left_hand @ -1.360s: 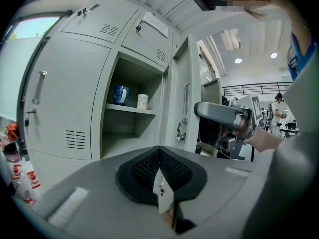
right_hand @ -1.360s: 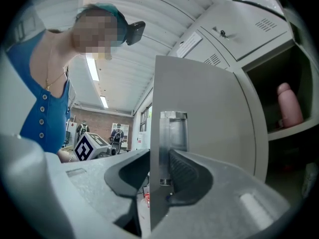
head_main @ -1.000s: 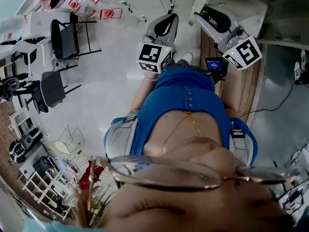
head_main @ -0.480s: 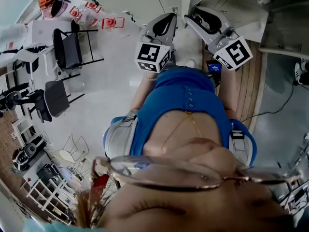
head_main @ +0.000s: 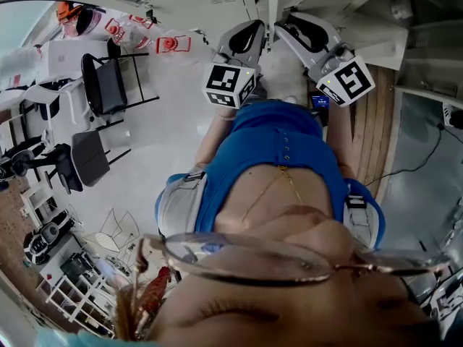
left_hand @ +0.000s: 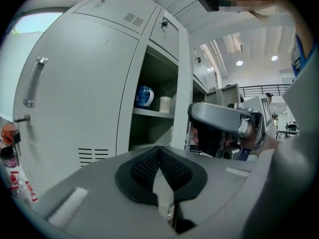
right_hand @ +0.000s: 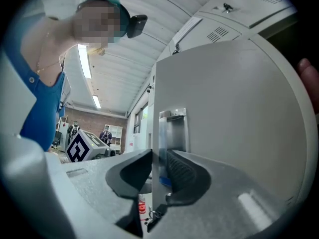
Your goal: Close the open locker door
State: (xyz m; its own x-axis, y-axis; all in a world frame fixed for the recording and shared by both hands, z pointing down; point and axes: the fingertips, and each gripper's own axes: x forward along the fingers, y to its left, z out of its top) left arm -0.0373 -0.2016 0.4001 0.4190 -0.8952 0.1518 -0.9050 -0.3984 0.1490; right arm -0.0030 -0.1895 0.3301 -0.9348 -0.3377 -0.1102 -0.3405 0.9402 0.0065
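Note:
The open locker door [right_hand: 224, 108] is pale grey, with a metal latch plate [right_hand: 173, 131] near its free edge. My right gripper [right_hand: 158, 156] has just been closing and now sits shut on that edge, one pad on each side. In the head view the door's edge [head_main: 273, 6] stands between the right gripper [head_main: 283, 22] and the left gripper [head_main: 255, 26]. The left gripper [left_hand: 159, 149] is shut on nothing and points at the open compartment [left_hand: 149, 128], where a blue mug [left_hand: 144, 96] and a white cup [left_hand: 165, 104] stand on a shelf.
A shut locker door with a bar handle [left_hand: 34, 82] is left of the open compartment. Black chairs [head_main: 108, 78] stand on the pale floor at the left, white wire racks [head_main: 72, 288] at the lower left. A wooden strip [head_main: 376, 121] and a cable [head_main: 419, 157] lie at the right.
Both grippers have moved up the head view toward the lockers. The door's edge, earlier ahead of them, now lies between the two grippers, in the right gripper's jaws.

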